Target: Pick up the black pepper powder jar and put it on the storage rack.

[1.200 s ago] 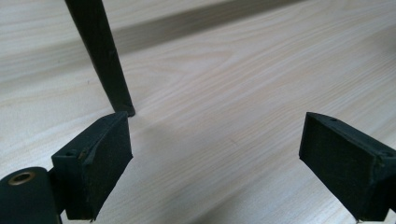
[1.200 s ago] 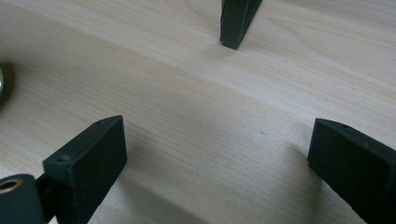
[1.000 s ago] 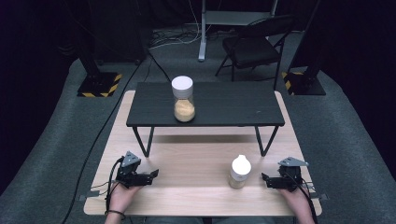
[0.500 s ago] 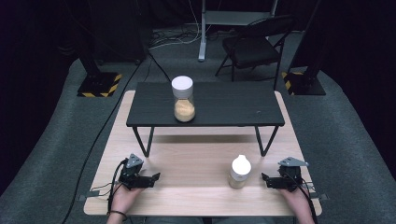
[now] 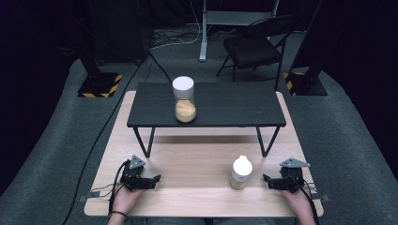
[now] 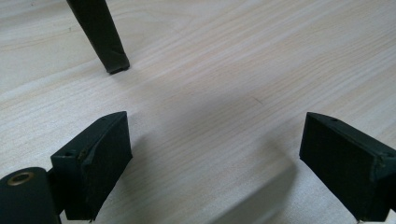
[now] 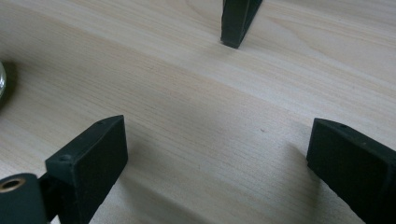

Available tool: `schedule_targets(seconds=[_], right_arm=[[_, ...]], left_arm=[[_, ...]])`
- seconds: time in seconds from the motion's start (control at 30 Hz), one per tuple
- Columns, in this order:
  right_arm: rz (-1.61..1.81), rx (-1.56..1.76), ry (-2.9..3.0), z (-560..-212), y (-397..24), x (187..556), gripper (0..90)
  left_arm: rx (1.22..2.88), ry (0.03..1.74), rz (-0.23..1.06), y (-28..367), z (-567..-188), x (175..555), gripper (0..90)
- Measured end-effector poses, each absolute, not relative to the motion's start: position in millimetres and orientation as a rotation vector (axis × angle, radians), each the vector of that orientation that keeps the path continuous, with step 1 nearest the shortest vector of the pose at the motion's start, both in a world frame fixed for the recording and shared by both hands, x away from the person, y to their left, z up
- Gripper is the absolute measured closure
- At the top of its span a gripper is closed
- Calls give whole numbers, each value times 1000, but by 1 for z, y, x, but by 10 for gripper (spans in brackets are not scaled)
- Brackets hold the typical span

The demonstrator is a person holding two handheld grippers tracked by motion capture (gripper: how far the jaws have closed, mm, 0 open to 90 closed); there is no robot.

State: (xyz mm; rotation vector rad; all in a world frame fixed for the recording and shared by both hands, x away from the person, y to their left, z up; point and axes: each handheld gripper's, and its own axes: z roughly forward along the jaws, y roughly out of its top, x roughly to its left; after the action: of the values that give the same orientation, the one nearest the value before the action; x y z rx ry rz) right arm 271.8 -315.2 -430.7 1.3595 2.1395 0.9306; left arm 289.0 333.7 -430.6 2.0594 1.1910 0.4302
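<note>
Left claw (image 5: 157, 178): your jaws spread, empty, low over the bench (image 5: 197, 164)
Right claw (image 5: 265, 179): spread, just narrowing, empty; jar (image 5: 241, 172) near, at its 9 o'clock

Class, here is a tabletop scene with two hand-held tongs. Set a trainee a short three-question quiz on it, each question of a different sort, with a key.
1. True or false: the left tongs grip the small bottle.
2. Which stands nearer the small bottle? A. the left tongs B. the right tongs C. the tall jar
3. Fill in: the tall jar with the white lid stands on the black ____.

Key
1. False: both tongs are open over bare wood, with nothing between the jaws.
2. B
3. Raised shelf, which stands on the wooden table.
</note>
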Motion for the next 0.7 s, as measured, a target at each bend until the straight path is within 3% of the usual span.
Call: schedule_targets(seconds=[0.23,0.7], right_arm=[[944,1399,2142,-426,-318,272,109],[1020,1388,2093,-418,-326,260,109]], left_arm=[[2089,1166,485,326,-433,286,68],[2076,1157,491,328,-437,286,45]])
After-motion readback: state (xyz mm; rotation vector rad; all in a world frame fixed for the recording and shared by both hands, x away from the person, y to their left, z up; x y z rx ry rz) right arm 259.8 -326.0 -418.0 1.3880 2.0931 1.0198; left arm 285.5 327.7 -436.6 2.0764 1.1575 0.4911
